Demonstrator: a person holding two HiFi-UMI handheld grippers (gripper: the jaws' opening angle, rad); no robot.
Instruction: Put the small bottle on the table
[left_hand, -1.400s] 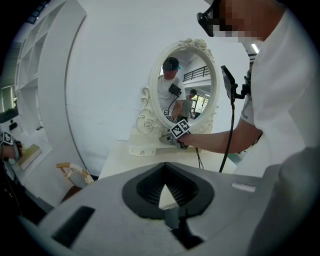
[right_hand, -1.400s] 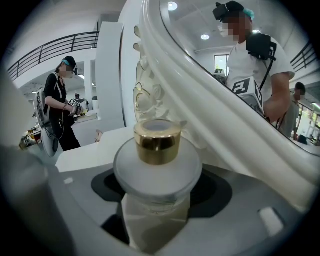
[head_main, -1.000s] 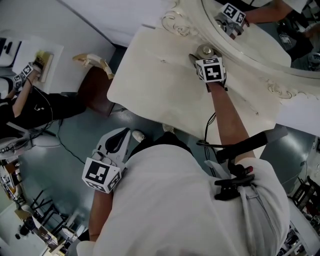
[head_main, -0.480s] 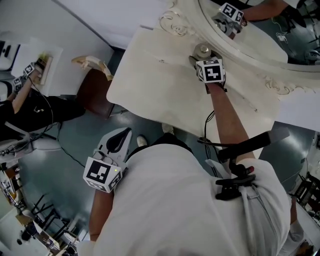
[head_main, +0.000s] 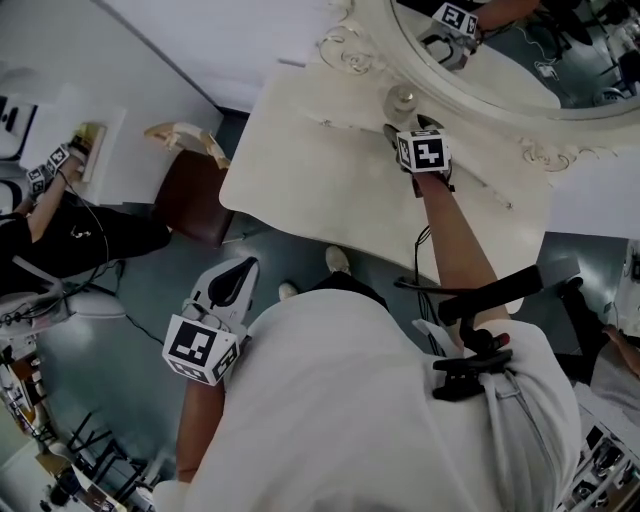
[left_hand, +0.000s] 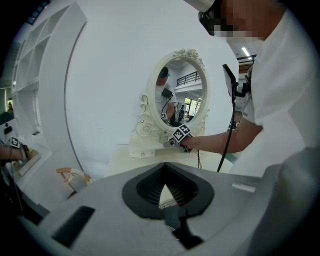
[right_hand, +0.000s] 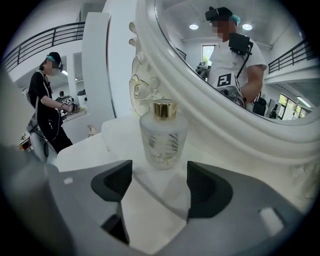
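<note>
The small bottle (right_hand: 163, 135), frosted glass with a gold cap, stands upright on the white table (right_hand: 95, 145) against the mirror's base. In the head view the bottle (head_main: 402, 100) is just beyond my right gripper (head_main: 407, 128). The right gripper (right_hand: 160, 175) has its jaws wide apart and closing a little. Nothing is between them, and the bottle stands free ahead of the tips. My left gripper (head_main: 238, 278) hangs low beside my body, away from the table. Seen in its own view, the left gripper (left_hand: 165, 170) has its pads together and holds nothing.
An ornate oval mirror (head_main: 545, 155) rises along the table's (head_main: 300, 170) far edge. To the left are a brown stool (head_main: 190, 190) and a curved wooden piece (head_main: 185, 135). Another person (head_main: 60, 215) works at a white shelf (head_main: 75, 120) at far left.
My right gripper has drawn back a little from the bottle, which stays standing on the table. The left gripper has kept its place.
</note>
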